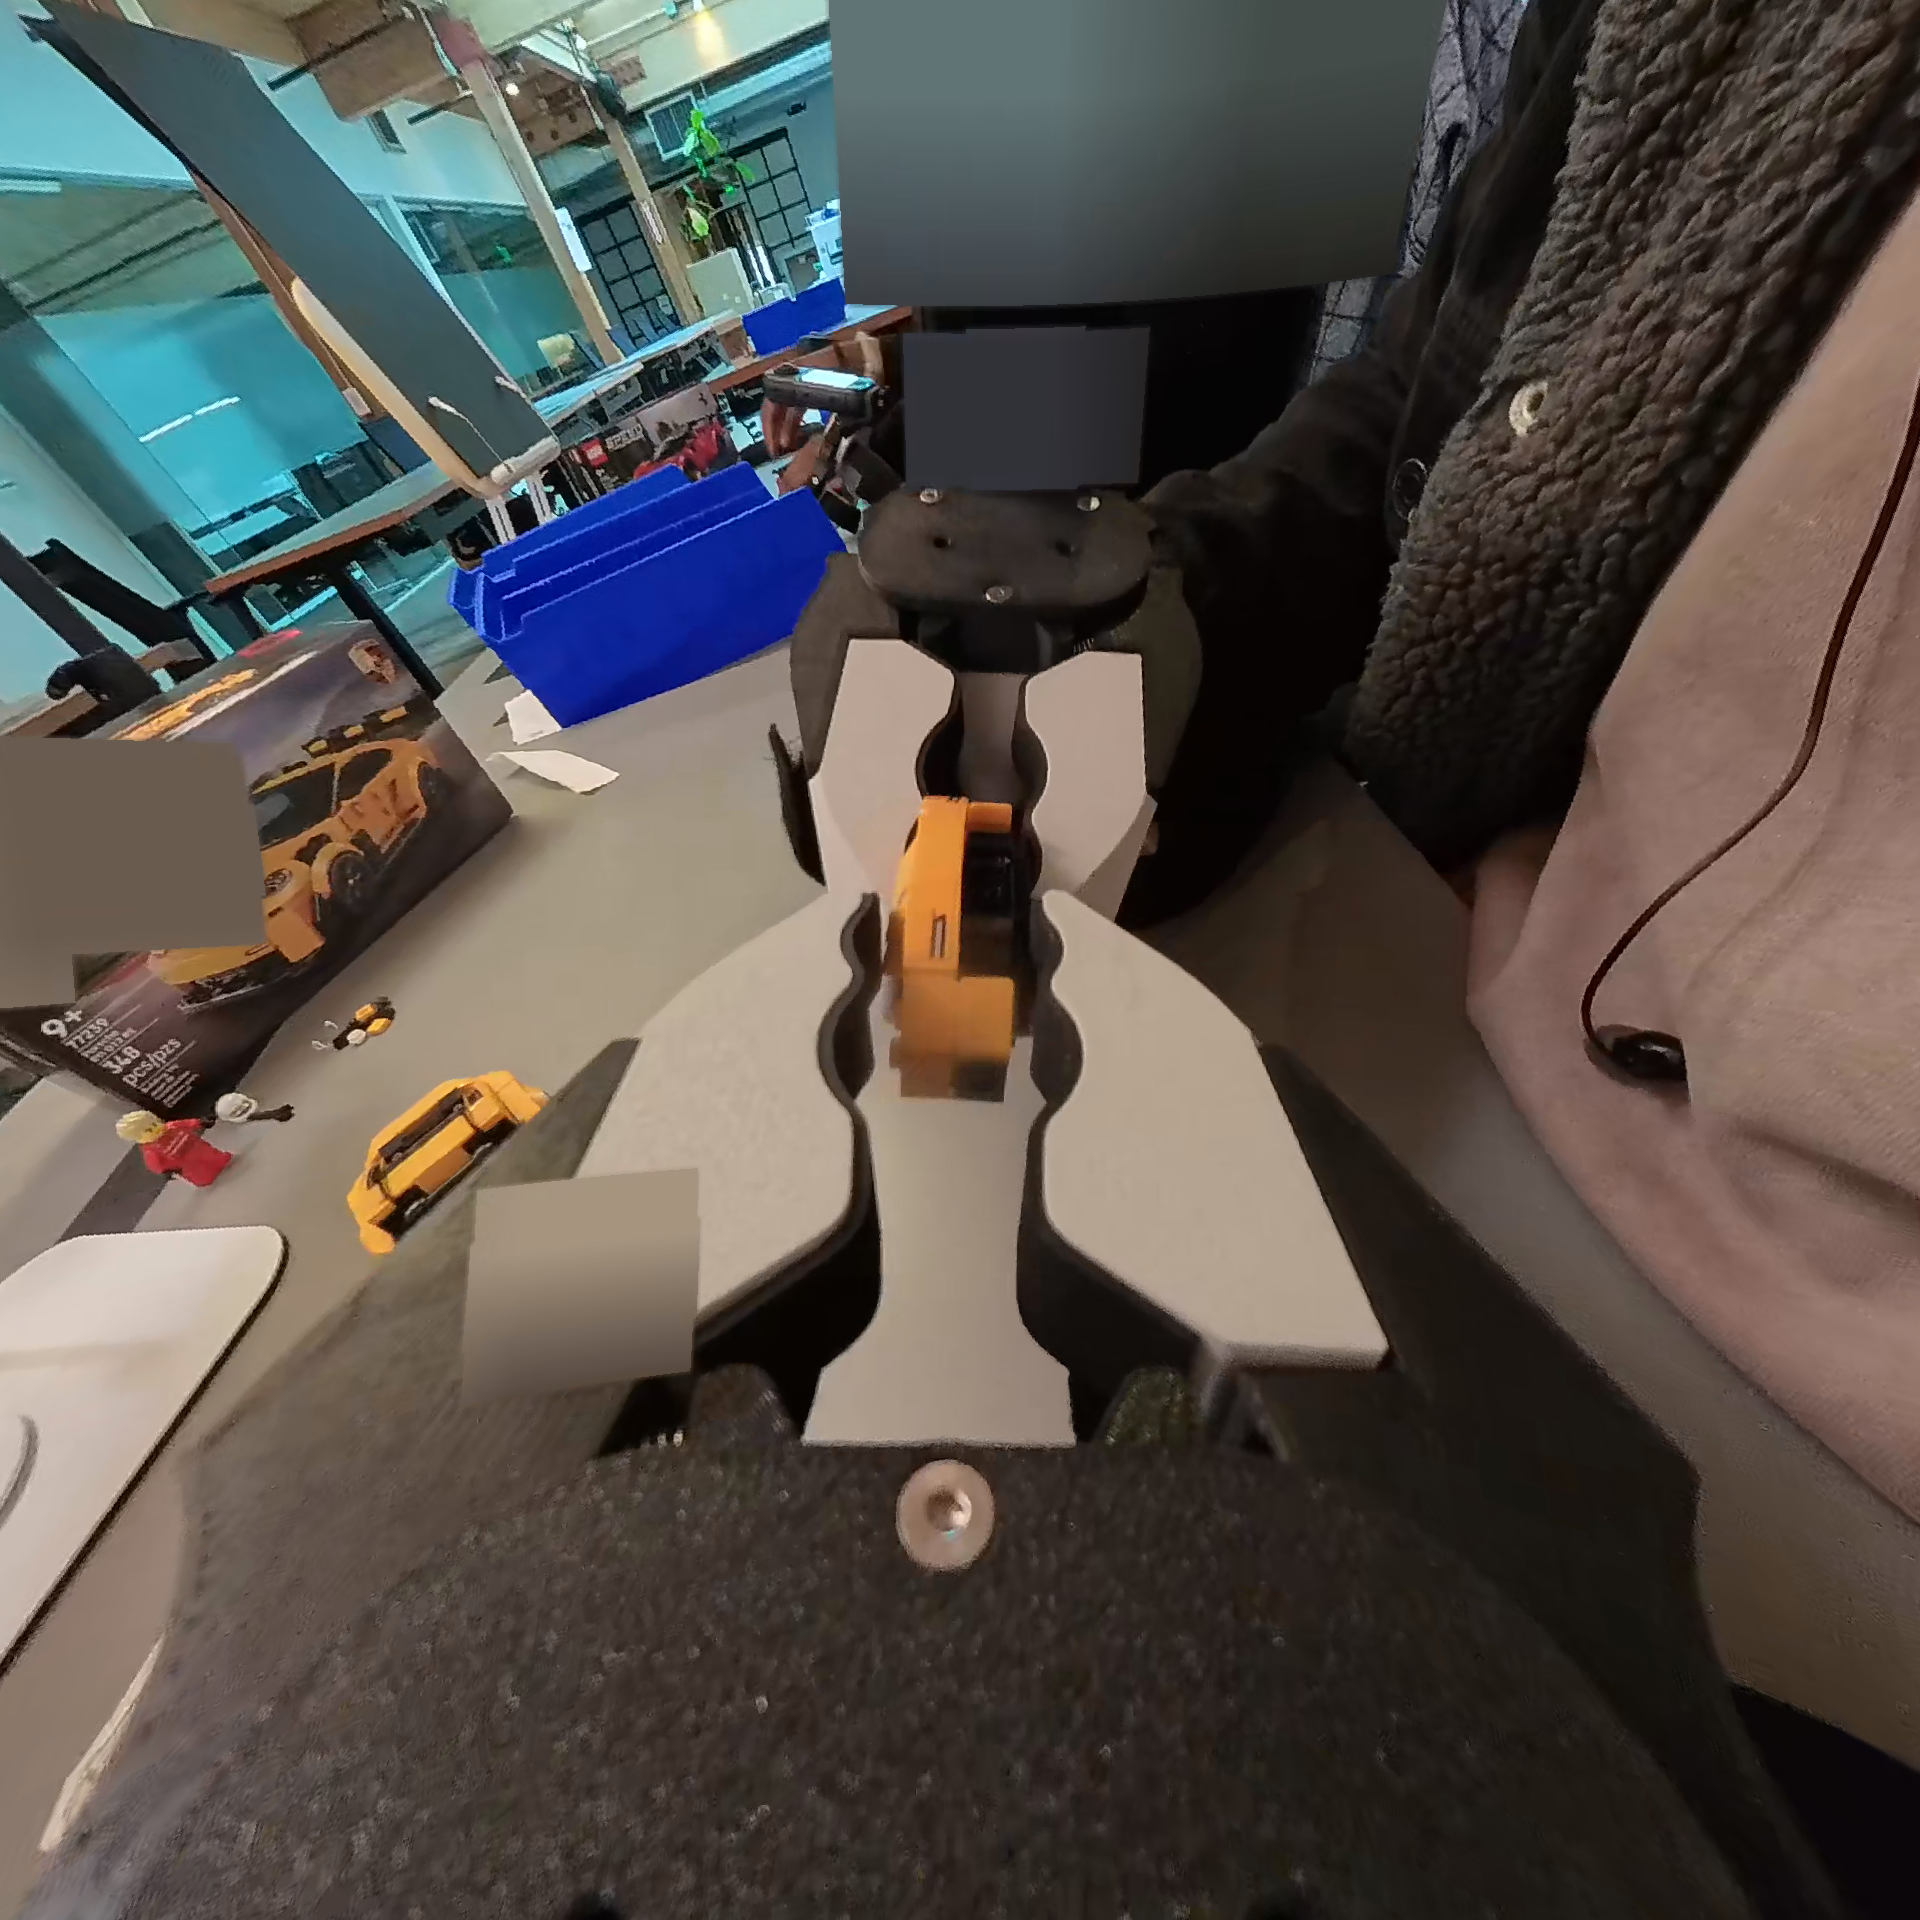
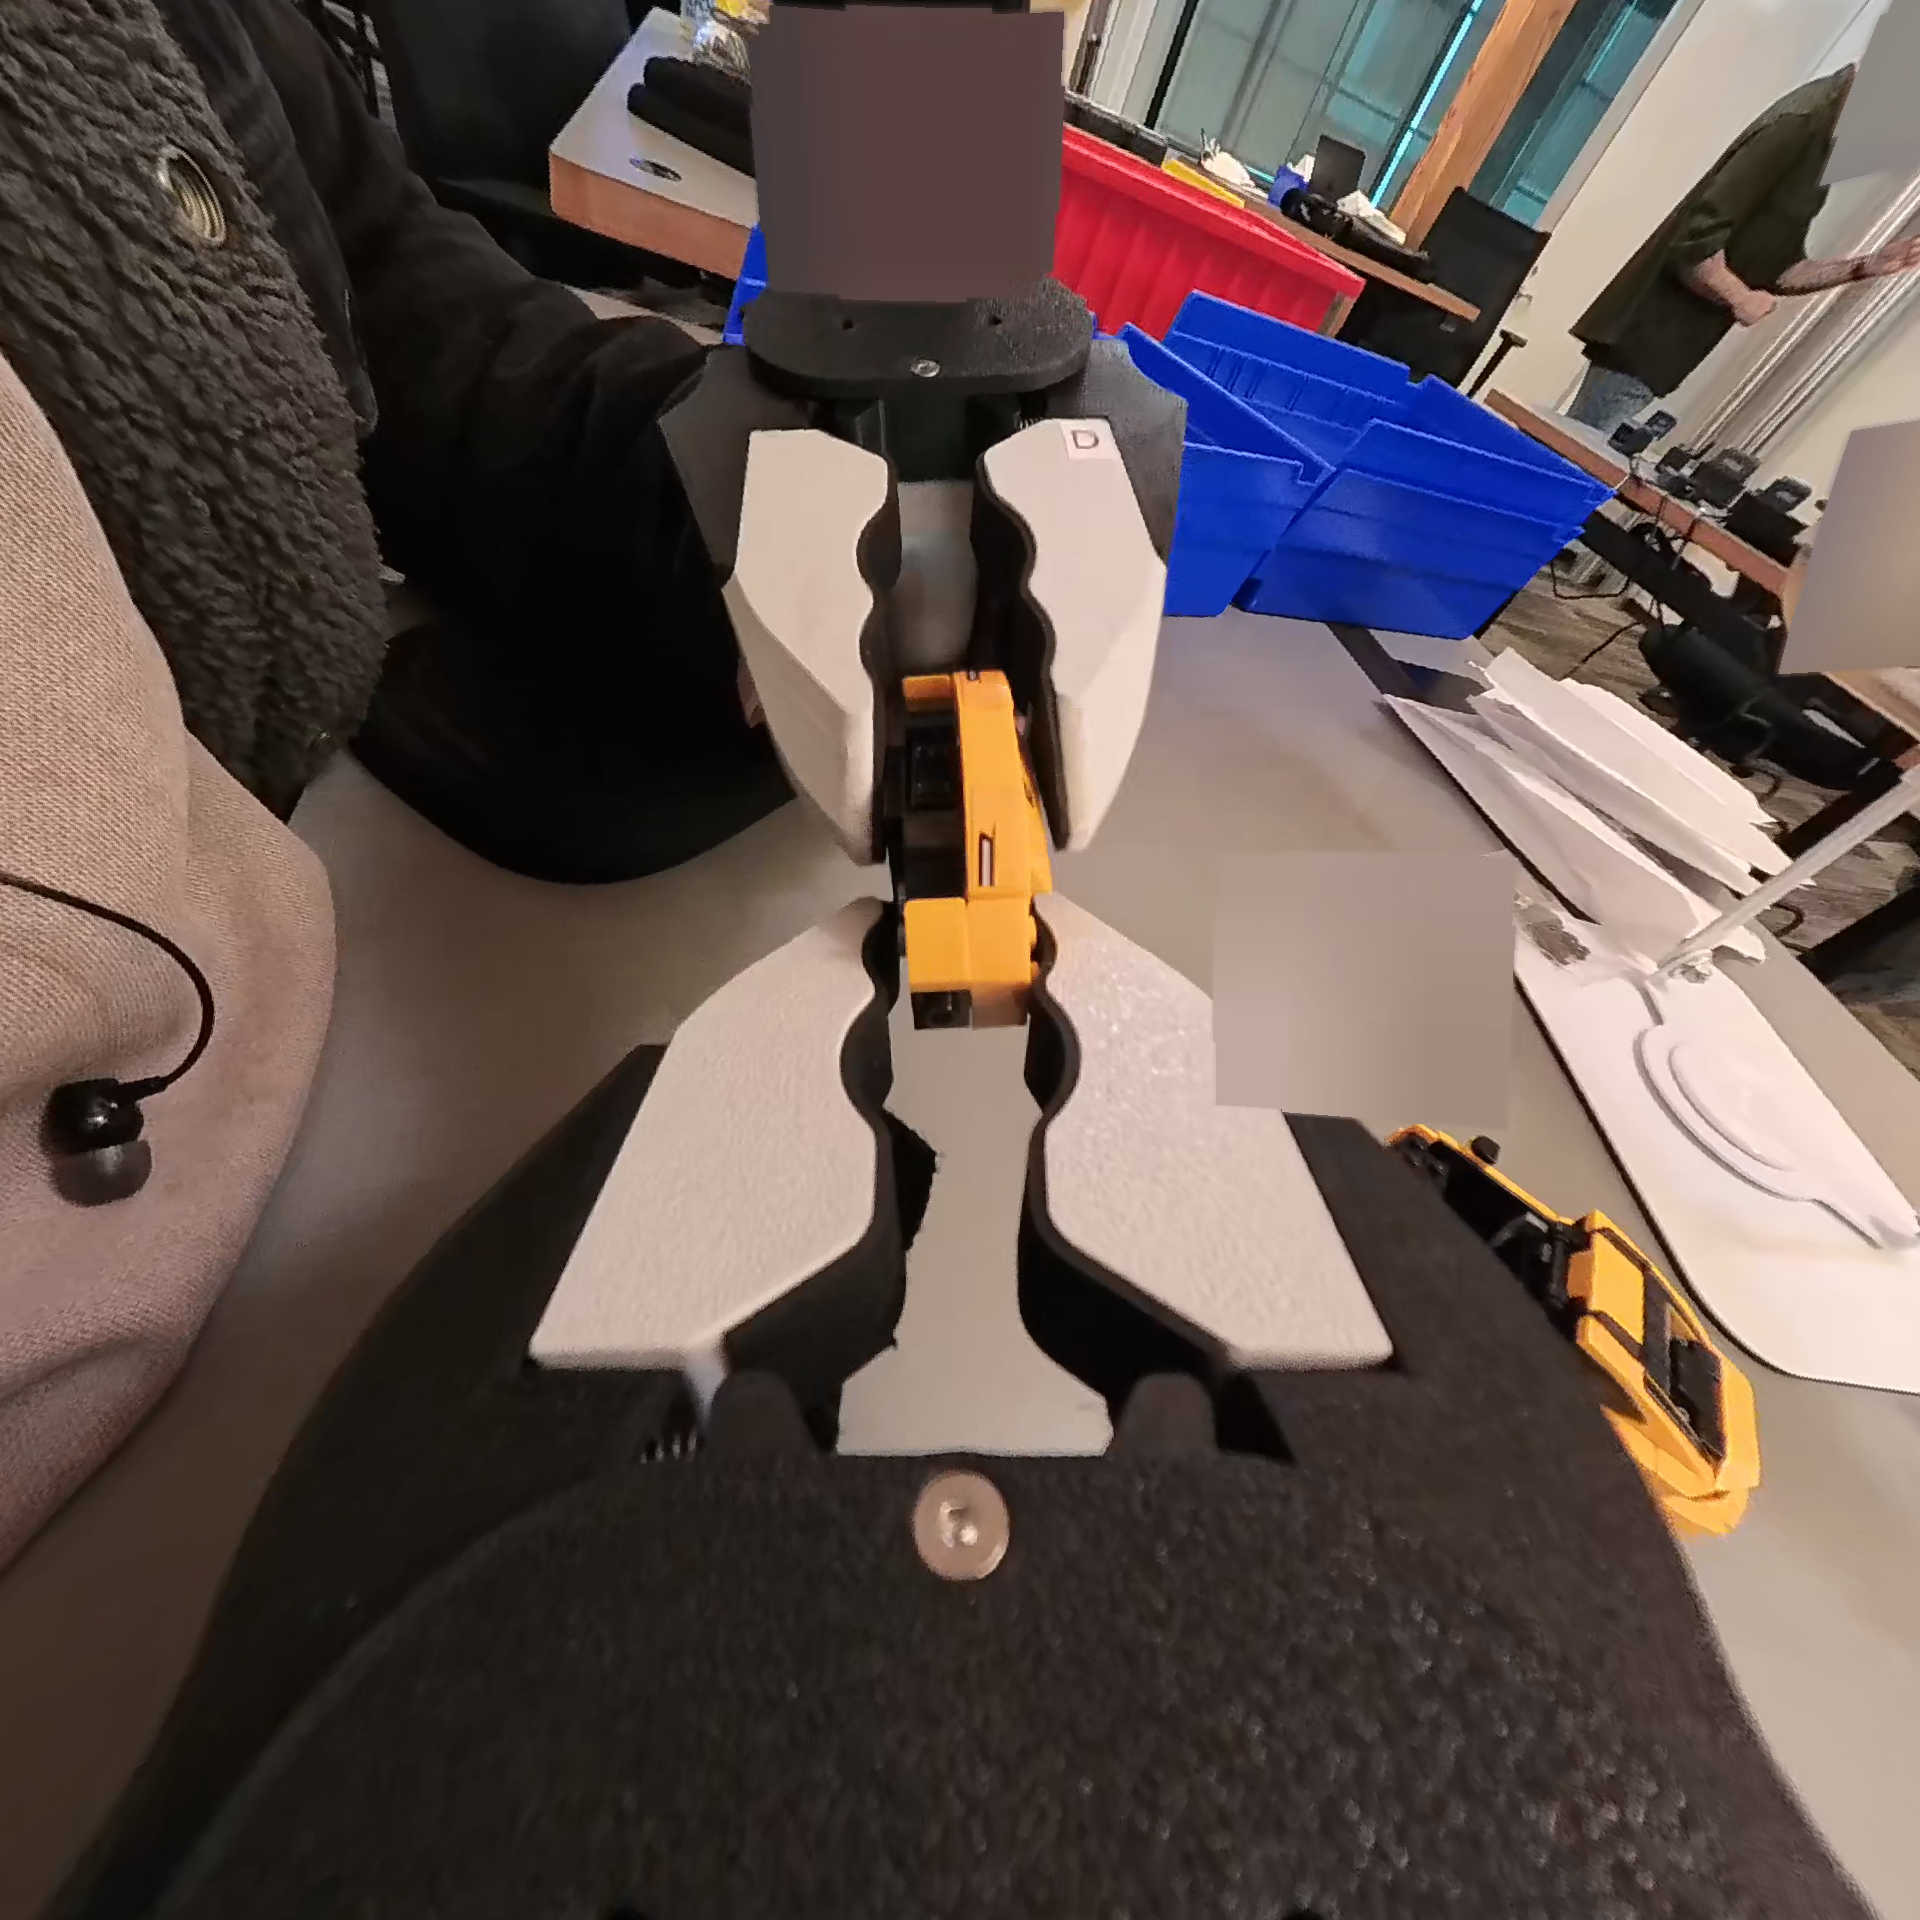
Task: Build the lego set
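Both grippers are meeting tip to tip, each clamping one end of a yellow lego assembly above the grey table.

Left gripper (image 1: 951,1023) is pinching the near end of the yellow lego assembly (image 1: 951,935); right gripper (image 2: 961,966) is gripping the opposite end (image 2: 971,831), so the piece is hanging between them, clear of the table (image 1: 665,883). Finger pads are hiding much of the assembly, and its underside is hard to make out. Yellow lego car (image 1: 442,1148) is lying partly hidden behind the left gripper's body, near a red minifigure (image 1: 177,1143) and the set box (image 1: 312,831). Blue bins (image 1: 644,603) are standing well apart at the far edge. White papers (image 2: 1621,790) are lying along the right edge, cut off by the frame.
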Tool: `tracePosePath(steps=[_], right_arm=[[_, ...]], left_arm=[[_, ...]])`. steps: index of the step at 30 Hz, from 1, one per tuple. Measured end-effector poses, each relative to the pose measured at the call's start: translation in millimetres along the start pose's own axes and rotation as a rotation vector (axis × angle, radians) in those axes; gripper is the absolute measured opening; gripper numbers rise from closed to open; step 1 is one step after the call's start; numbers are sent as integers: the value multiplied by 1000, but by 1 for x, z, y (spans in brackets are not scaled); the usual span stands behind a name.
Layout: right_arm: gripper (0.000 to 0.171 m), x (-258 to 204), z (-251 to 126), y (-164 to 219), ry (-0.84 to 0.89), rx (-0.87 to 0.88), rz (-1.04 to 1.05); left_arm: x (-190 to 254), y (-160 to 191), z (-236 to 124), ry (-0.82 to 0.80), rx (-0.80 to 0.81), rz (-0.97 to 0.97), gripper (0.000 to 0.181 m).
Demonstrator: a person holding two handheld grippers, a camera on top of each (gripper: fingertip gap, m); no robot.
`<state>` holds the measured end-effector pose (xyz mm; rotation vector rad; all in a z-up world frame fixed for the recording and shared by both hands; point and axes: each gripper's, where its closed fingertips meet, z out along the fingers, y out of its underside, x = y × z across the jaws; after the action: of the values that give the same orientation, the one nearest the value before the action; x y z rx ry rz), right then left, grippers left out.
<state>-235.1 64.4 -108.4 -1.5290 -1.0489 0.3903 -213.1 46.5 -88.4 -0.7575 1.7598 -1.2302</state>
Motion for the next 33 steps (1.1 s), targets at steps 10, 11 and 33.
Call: tracePosePath(steps=[10, 11, 33], right_arm=[[25, 1, 0, 3, 10, -8, 9], [26, 1, 0, 2, 12, -4, 11], [20, -14, -15, 1, -569, -28, 1112]], left_arm=[[1, 7, 1, 7, -40, -5, 26], [1, 7, 1, 10, -39, -12, 26], [-5, 25, -3, -130, -191, 328, 43]])
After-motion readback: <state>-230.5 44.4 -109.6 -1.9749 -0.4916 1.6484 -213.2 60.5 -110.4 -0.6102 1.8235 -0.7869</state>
